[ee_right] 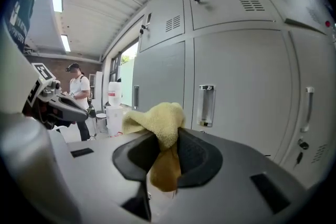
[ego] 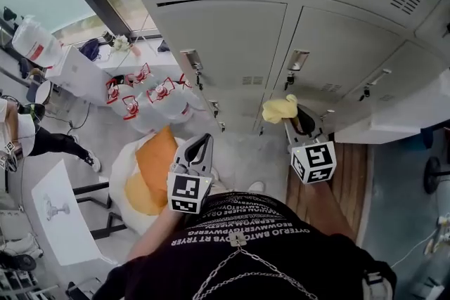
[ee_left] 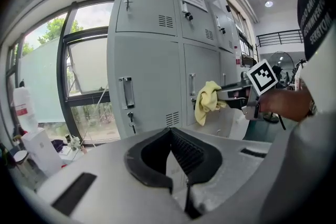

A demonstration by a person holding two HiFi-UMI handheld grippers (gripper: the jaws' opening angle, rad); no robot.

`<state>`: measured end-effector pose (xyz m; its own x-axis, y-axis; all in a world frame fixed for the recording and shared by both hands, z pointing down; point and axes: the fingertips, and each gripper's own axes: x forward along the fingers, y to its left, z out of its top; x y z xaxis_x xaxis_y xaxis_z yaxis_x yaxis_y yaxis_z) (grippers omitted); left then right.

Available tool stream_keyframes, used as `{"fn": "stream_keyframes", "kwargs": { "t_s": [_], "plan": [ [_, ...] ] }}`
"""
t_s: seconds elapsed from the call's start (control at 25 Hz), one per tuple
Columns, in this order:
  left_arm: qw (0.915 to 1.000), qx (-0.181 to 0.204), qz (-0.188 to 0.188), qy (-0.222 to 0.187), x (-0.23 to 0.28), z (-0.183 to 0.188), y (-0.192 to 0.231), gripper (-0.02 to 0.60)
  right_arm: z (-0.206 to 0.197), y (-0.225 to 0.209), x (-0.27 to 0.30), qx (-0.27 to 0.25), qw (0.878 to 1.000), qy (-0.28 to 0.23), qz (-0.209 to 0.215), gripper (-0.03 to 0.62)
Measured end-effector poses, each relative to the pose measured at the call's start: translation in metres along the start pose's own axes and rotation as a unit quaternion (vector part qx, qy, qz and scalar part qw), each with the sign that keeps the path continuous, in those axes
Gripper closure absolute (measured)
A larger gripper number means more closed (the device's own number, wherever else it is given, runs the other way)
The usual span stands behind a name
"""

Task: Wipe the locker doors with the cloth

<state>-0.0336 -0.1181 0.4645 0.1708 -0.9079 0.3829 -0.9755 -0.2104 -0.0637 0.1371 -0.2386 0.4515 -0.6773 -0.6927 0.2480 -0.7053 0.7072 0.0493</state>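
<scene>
The yellow cloth [ee_right: 157, 120] is pinched between the right tongs [ee_right: 165, 150], bunched above the jaws and close in front of the grey locker doors [ego: 232, 46]. The left tongs [ee_left: 172, 136] are closed on nothing, held further back from the doors.

White jugs [ego: 151, 98] stand on the floor just below the window [ego: 130, 7]; an orange-and-white sack [ego: 158, 161] lies farther off.

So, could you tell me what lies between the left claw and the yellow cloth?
Nothing; the head view shows only bare floor between left claw and cloth.
</scene>
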Motion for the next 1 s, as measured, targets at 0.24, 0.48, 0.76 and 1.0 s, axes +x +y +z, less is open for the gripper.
{"fn": "stream_keyframes", "kwargs": {
  "t_s": [0.24, 0.48, 0.76, 1.0],
  "plan": [
    [0.9987, 0.018, -0.039, -0.029, 0.003, 0.018, -0.016, 0.575, 0.017, -0.002, -0.024, 0.006, 1.000, -0.023, -0.014, 0.508],
    [0.9949, 0.025, -0.089, -0.041, 0.010, 0.024, -0.005, 0.575, 0.020, 0.008, -0.027, 0.008, 0.998, -0.016, -0.058, 0.508],
    [0.9920, 0.024, -0.116, -0.044, 0.009, 0.017, 0.053, 0.575, 0.031, 0.042, 0.002, 0.017, 0.995, -0.009, -0.097, 0.508],
    [0.9883, 0.020, -0.147, -0.037, 0.004, -0.008, 0.095, 0.575, 0.038, 0.078, 0.026, 0.013, 0.993, 0.000, -0.118, 0.508]
  ]
}}
